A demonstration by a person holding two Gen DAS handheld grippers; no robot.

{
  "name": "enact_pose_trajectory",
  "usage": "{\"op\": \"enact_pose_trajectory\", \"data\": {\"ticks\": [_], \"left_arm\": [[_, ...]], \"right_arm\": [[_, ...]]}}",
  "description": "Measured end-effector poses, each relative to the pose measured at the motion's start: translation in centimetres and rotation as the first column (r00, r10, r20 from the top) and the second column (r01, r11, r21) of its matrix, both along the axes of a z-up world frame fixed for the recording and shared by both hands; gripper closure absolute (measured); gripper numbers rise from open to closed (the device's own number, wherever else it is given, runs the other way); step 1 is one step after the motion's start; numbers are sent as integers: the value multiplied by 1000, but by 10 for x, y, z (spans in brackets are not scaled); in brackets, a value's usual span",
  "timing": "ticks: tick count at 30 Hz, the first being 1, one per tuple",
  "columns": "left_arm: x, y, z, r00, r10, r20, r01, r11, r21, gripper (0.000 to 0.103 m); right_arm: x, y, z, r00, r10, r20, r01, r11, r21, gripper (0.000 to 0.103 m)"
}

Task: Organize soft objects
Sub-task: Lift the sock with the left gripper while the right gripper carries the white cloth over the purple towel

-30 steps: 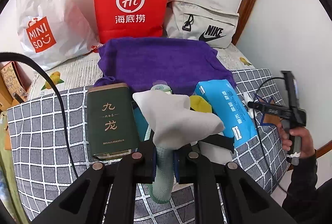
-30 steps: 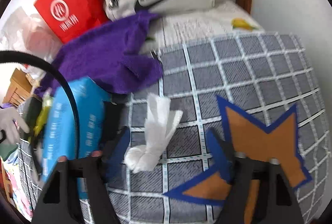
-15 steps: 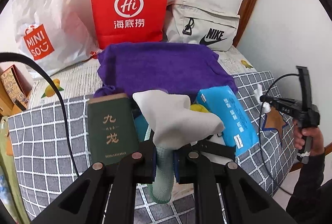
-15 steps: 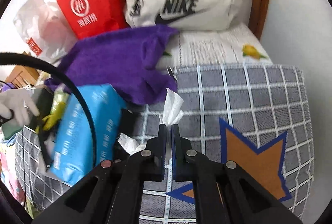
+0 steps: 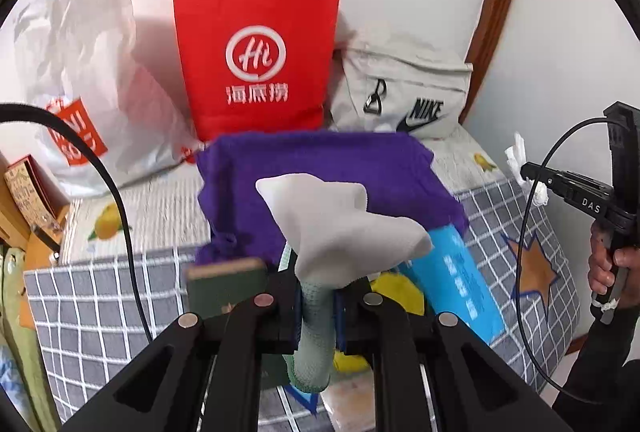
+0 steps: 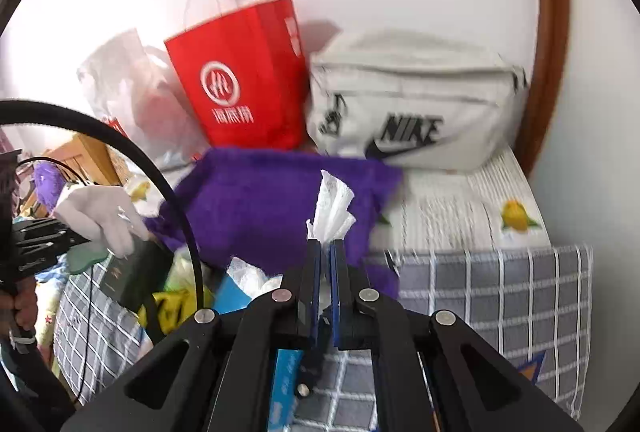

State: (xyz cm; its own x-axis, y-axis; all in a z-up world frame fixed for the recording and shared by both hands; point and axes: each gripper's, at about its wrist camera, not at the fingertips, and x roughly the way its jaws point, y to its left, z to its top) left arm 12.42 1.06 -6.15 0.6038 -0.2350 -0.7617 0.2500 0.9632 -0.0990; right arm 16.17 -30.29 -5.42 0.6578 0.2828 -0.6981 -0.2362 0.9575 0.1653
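Currently left tongs [image 5: 318, 306] clamp the white sock [image 5: 340, 228]; right tongs [image 6: 325, 272] pinch the tissue [image 6: 332, 205]; thin tissue may tear or slip free.

The red paper bag [image 5: 258, 59] at twelve o'clock is showing a white ringed "Hi" logo above three Chinese characters. The pale grey pouch [image 5: 404, 91] at two o'clock is carrying "NIKE" and the swoosh in black. The right gripper [image 5: 526, 169] at three o'clock is reading "DAS" on its side. The orange label on the white plastic bag [image 5: 80, 79] at nine o'clock is too blurred to read.
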Motion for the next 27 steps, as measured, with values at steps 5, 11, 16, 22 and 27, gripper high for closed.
{"op": "enact_pose_trajectory", "data": {"ticks": [5,11,16,22,27], "left_arm": [[19,1,9,999,12,30,-12,1000,5,91],[45,4,4,999,27,30,-26,1000,-9,91],[71,9,-7,999,52,8,-52,999,2,91],[101,15,-21,998,64,-19,-64,998,3,91],[124,22,-31,996,70,-52,-70,998,-6,91]], "right_arm": [[15,14,14,999,26,40,-27,999,27,98],[37,31,6,998,52,33,-53,998,29,98],[59,41,-9,998,67,1,-67,998,19,98],[94,40,-35,996,67,-60,-67,998,7,98],[128,42,-63,990,67,-123,-70,997,-25,98]]}}
